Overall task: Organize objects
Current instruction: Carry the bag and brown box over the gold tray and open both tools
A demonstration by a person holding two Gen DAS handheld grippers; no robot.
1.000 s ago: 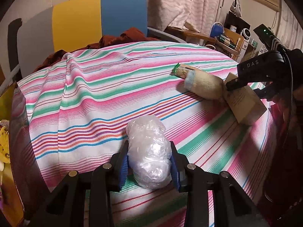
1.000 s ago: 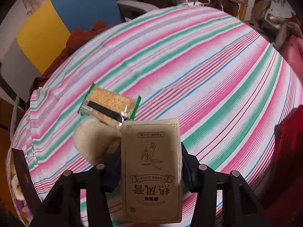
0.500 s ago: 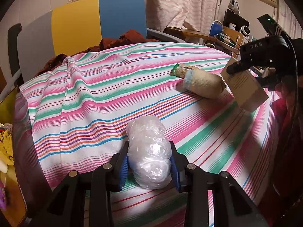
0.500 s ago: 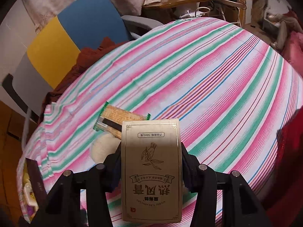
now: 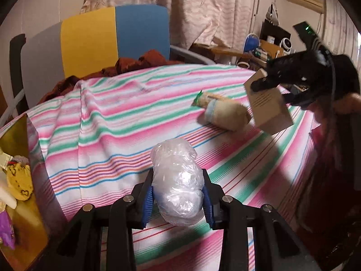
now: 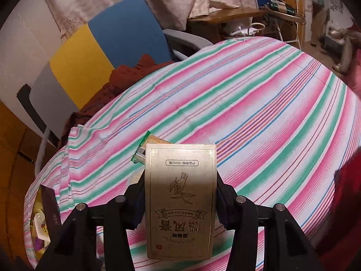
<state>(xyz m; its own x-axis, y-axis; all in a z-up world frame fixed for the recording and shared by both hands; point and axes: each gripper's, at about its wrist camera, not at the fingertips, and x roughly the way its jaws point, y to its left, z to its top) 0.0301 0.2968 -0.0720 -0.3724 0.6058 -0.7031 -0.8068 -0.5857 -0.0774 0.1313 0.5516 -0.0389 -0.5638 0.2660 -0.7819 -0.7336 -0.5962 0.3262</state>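
left gripper clenched on plastic-wrapped bundle, near edge of striped table. right gripper grasping gold box, lifted above right edge. open bin off left edge, so left hand nearer.

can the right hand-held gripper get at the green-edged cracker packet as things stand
Probably not yet. The right hand-held gripper is shut on the tan box, so it has no free grip. The cracker packet lies open on the striped cloth, though a beige roll rests against its near end.
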